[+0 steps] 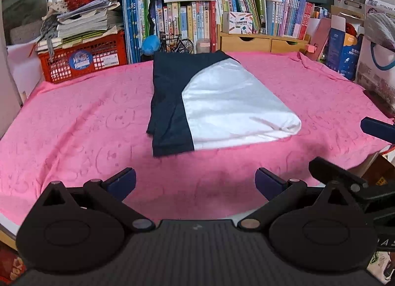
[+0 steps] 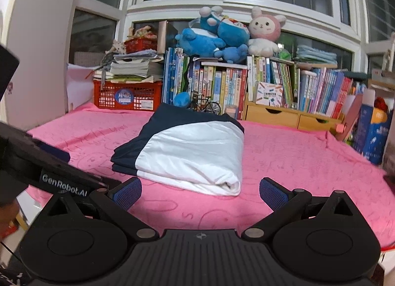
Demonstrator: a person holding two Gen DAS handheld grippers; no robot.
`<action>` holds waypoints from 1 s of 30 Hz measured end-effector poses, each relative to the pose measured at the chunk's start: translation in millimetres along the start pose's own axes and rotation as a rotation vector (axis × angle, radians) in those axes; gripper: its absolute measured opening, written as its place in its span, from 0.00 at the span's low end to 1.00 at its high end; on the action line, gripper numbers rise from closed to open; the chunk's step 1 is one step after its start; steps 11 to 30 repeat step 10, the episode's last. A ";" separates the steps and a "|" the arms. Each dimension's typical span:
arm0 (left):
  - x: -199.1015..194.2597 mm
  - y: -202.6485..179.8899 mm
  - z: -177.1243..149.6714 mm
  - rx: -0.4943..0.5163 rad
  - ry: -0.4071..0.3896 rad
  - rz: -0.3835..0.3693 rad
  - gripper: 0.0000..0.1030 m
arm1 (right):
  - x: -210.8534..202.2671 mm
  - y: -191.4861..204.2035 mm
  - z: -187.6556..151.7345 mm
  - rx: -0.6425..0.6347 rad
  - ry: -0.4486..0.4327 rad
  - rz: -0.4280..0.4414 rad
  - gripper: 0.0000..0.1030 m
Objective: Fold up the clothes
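Observation:
A folded navy and white garment [image 1: 209,103] lies flat in the middle of the pink cloth-covered table [image 1: 74,118]. My left gripper [image 1: 195,183] hovers open above the table's near edge, short of the garment, with nothing between its fingers. In the right wrist view the same folded garment [image 2: 187,152] sits just ahead, its rolled white edge nearest. My right gripper [image 2: 200,193] is open and empty just in front of that edge. The body of the other gripper [image 2: 49,175] shows at the left of the right wrist view.
Along the back stand a red crate [image 1: 84,61] stacked with papers, rows of books [image 1: 187,24] topped by plush toys, a small bicycle model [image 1: 176,44] and wooden drawers [image 1: 264,43]. Boxes and bags [image 1: 345,49] crowd the right side.

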State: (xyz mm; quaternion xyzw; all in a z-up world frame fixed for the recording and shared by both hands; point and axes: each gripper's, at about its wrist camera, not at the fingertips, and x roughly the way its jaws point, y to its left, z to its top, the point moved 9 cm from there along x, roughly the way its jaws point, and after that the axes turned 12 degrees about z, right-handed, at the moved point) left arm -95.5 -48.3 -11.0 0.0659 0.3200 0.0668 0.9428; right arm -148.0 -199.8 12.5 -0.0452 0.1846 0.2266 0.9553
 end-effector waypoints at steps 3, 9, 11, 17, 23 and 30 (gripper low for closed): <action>11.6 -0.9 4.7 -0.002 0.019 -0.002 1.00 | 13.8 -10.5 2.5 0.013 0.022 -0.004 1.00; 22.5 -4.4 8.0 0.018 0.005 0.017 1.00 | 33.9 -24.1 5.9 0.041 0.045 0.014 1.00; 24.0 -4.6 9.6 0.023 0.001 0.023 1.00 | 37.2 -25.3 6.4 0.042 0.049 0.018 1.00; 24.0 -4.6 9.6 0.023 0.001 0.023 1.00 | 37.2 -25.3 6.4 0.042 0.049 0.018 1.00; 24.0 -4.6 9.6 0.023 0.001 0.023 1.00 | 37.2 -25.3 6.4 0.042 0.049 0.018 1.00; 24.0 -4.6 9.6 0.023 0.001 0.023 1.00 | 37.2 -25.3 6.4 0.042 0.049 0.018 1.00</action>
